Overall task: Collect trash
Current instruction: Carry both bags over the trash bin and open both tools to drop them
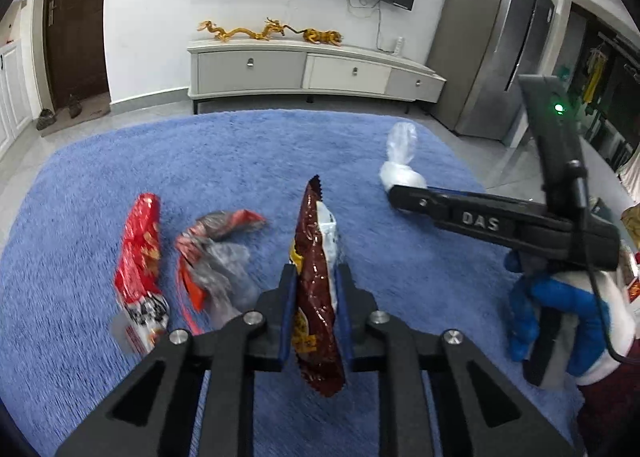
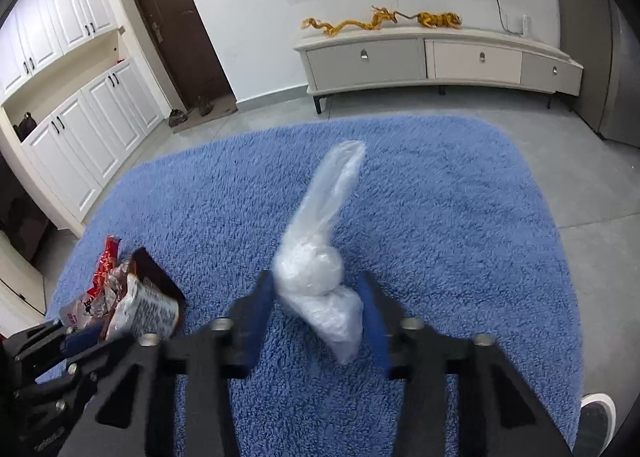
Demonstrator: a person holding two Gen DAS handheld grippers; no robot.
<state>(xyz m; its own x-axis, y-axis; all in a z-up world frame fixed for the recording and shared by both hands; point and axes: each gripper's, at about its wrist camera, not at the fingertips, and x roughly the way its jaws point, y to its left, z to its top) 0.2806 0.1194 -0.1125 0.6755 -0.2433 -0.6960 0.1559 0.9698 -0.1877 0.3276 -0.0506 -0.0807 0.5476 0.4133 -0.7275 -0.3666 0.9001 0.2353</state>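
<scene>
On the blue rug (image 1: 224, 153), left gripper (image 1: 316, 297) clamps a brown wrapper (image 1: 314, 289), right gripper (image 2: 320, 309) spread around a plastic bag (image 2: 316, 269); two red wrappers (image 1: 140, 253) still uncollected.

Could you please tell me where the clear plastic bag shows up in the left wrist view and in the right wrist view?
Left wrist view: the clear plastic bag lies right of centre on the blue rug, at the tip of the right hand-held gripper.
Right wrist view: the bag sits at centre, between the open fingers.
Shared landmark: the golden dragon figurine on the white TV cabinet.
</scene>
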